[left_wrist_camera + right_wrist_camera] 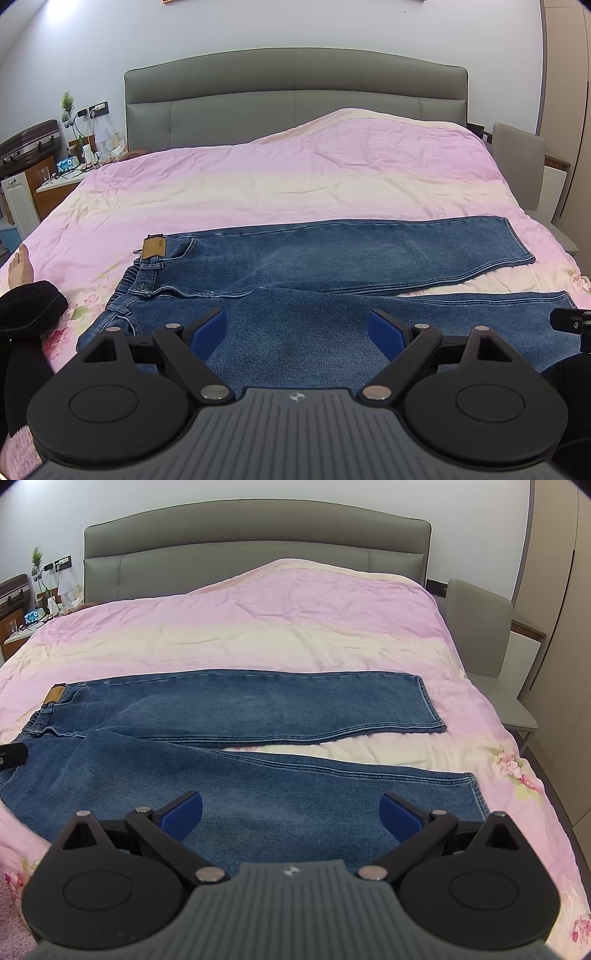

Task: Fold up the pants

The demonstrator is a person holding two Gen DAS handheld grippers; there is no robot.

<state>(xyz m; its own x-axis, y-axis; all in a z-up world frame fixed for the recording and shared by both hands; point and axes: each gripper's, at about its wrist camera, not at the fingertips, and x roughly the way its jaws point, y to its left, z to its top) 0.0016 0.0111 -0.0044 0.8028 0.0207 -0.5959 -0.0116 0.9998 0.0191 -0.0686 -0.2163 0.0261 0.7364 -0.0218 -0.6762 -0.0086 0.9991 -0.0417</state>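
Left wrist view: jeans [295, 258] flat on bed [258, 177], legs splayed, waist left. Left claw [297, 328] wide open, empty, over near thigh. Right claw [291, 812] likewise agape, empty, over near leg. Risk: pinching quilt with denim. Only left view shows foot [20, 264]; right shows near hem.

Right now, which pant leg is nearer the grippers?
The near leg, right under both open grippers, left and right. The far leg lies toward the headboard, splayed apart at the hems.
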